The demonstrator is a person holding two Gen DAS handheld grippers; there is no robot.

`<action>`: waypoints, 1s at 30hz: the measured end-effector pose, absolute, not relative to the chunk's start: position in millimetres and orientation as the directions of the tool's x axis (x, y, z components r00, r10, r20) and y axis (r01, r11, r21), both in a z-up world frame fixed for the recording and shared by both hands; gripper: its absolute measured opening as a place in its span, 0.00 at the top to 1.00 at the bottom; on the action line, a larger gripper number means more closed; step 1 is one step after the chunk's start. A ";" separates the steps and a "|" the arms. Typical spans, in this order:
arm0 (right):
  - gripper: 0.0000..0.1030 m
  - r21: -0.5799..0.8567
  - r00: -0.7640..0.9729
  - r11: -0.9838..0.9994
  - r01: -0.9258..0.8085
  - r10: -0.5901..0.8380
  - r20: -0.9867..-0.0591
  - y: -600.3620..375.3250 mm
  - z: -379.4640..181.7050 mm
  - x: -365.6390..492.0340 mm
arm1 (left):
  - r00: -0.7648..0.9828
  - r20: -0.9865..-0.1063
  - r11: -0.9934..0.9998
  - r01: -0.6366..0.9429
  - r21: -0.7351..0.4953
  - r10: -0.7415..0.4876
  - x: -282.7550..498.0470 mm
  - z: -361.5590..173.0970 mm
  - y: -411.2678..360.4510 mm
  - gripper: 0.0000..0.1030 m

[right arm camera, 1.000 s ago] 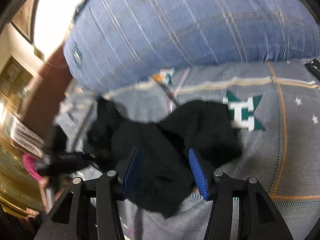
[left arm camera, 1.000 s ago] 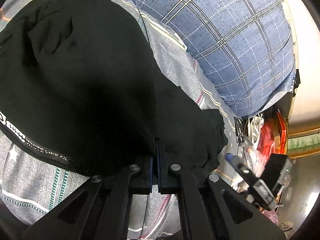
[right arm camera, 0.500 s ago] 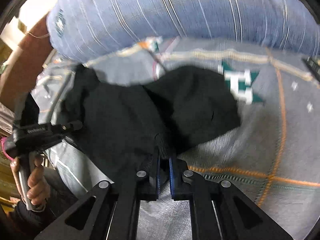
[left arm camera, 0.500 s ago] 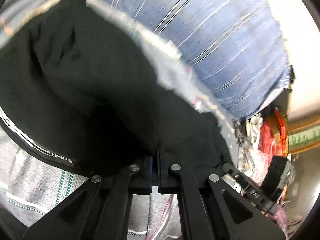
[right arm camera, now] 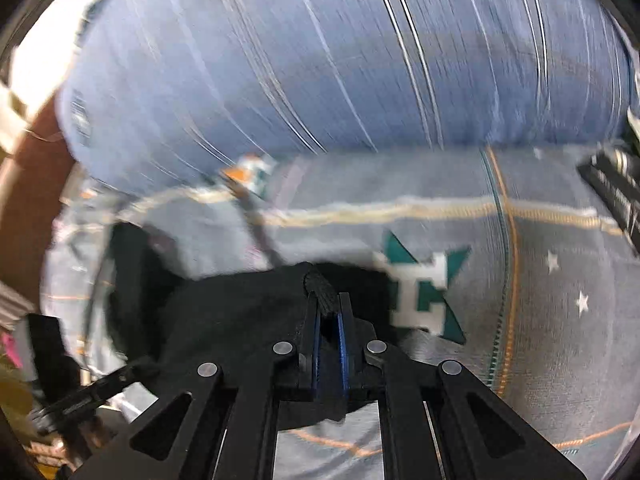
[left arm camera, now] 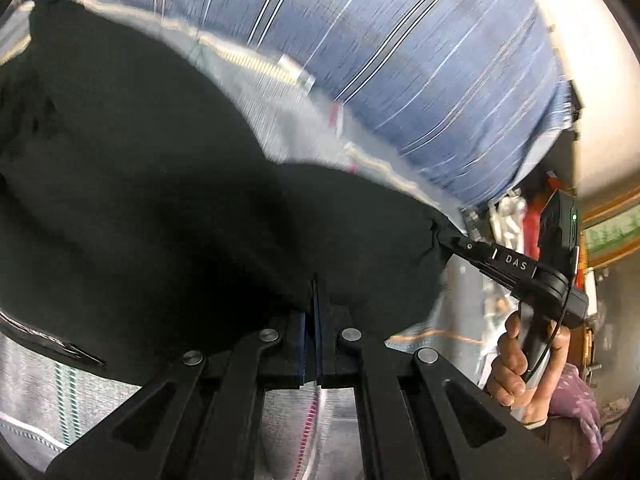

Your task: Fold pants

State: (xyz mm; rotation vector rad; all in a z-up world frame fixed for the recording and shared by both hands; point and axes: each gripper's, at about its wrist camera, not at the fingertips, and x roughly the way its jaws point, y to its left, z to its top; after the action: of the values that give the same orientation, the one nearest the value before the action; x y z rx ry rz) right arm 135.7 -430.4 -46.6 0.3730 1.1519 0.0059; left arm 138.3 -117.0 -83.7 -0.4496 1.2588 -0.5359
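The main risk is that one pinch gives way while the black pants (left arm camera: 168, 208) are lifted and carried: each gripper bites only a thin edge of soft cloth, so a pull that is uneven between the two hands could drag the fabric out of one pair of pads and let the half-made fold collapse into a heap on the grey patterned bedsheet (right arm camera: 540, 288). A second hazard is that the hanging cloth brushes the big blue plaid pillow (right arm camera: 320, 60) just behind and catches or creases there. The left gripper (left arm camera: 316, 312) has its fingers pressed together on the near edge of the pants, with most of the garment spreading away to its front and left over the sheet. The right gripper (right arm camera: 328, 320) pinches a bunched hem between its blue pads (right arm camera: 343, 344), fabric standing up between the tips. In the left wrist view the right tool reaches in from the right side, its handle wrapped by the person's right hand (left arm camera: 520, 360); motion blur makes it hard to judge how high the cloth is off the bed.
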 end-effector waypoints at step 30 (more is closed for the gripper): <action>0.24 0.329 0.632 0.926 -0.186 0.369 -0.682 -220.7 29.6 77.8 | 0.370 -0.809 0.868 -0.015 -0.496 -0.456 197.4 -16.6 55.9 0.31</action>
State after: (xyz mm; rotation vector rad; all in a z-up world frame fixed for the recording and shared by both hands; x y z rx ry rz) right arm 77.8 -220.7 29.6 0.2374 0.8293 0.3210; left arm 197.4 55.9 -16.6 -0.4645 1.1676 -0.2961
